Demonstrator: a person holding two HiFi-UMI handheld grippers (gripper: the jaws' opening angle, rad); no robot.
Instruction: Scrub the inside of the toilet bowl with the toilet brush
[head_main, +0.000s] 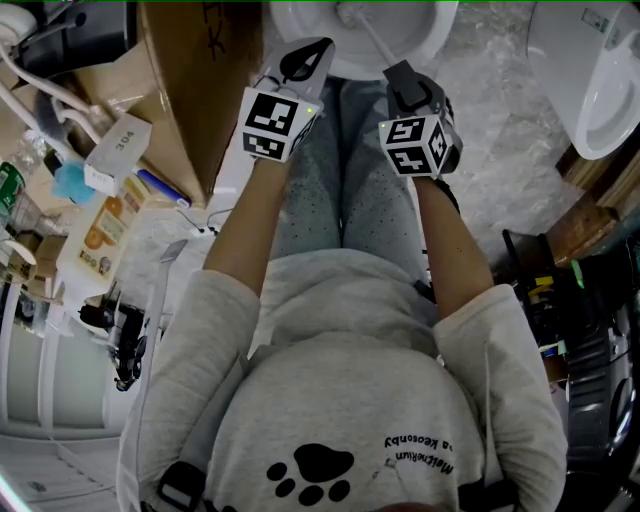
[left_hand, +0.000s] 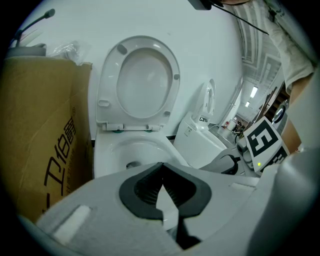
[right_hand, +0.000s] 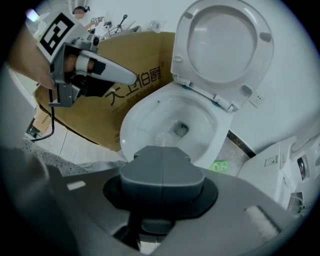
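While the person stood over the toilet bowl (head_main: 440, 35), the right gripper (head_main: 400, 75) had its fingers (right_hand: 145, 172) pressed together. Judging by the head view, they were clamped on the thin white handle of the toilet brush (head_main: 370, 38), which ran from the fingertips forward and down into the bowl. In the right gripper view the closed fingers hid the handle itself, but what looked like the pale brush head showed just beyond them, low inside the bowl near the drain opening. The seat (right_hand: 225, 40) stood raised past the far rim, well clear of the brush.

The left gripper (head_main: 310, 50) hovered beside the right one, its fingers (left_hand: 142, 187) meeting at the tips with nothing between them. The bowl lay ahead of them, and a cardboard box (left_hand: 40, 140) stood to their left, just beside the toilet.

The step in hand seemed to be the scrubbing itself, with the head already down in the bowl. To do it well, the right fingers would likely need a firm hold, since a thin, smooth handle could twist or slide between them once the bristles dragged on the porcelain. Sweeping the head around the wall in overlapping arcs, from under the rim down toward the drain, would probably cover the whole inside. Steady strokes would likely limit splashing. The left fingers had no part in this and were best held back from the handle's path.
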